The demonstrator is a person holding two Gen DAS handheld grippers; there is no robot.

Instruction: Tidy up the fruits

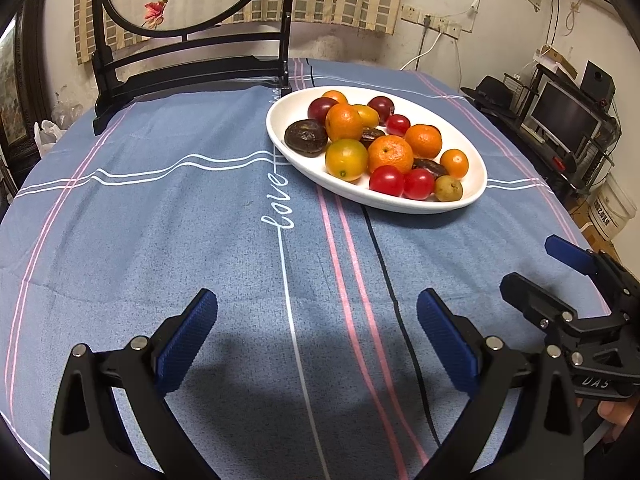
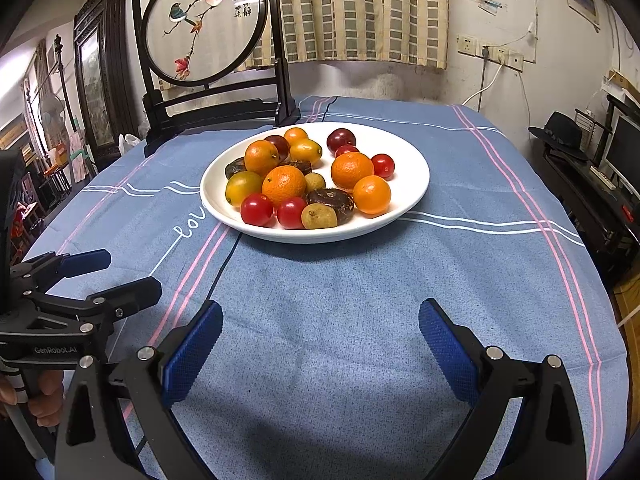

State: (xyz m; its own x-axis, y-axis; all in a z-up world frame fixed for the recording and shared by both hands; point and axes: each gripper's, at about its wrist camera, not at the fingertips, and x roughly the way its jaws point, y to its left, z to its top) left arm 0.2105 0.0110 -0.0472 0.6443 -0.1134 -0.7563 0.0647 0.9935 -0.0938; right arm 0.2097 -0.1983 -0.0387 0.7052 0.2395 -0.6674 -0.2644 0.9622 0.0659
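Fruit plate (image 2: 412,196) ahead of spread jaws

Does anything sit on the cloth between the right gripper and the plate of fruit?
Nothing visible does. Only bare tablecloth lies between the open right gripper and the plate; the left gripper is off to one side.

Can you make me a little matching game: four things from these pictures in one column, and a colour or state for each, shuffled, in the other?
Things:
1. plate
2. tablecloth
3. left claw
4. cherry tomato at the plate's near edge

Colour or state:
A. red
B. white, holding all the fruit
C. open, holding nothing
D. blue with pink and white stripes

Pairs: 1-B, 2-D, 3-C, 4-A
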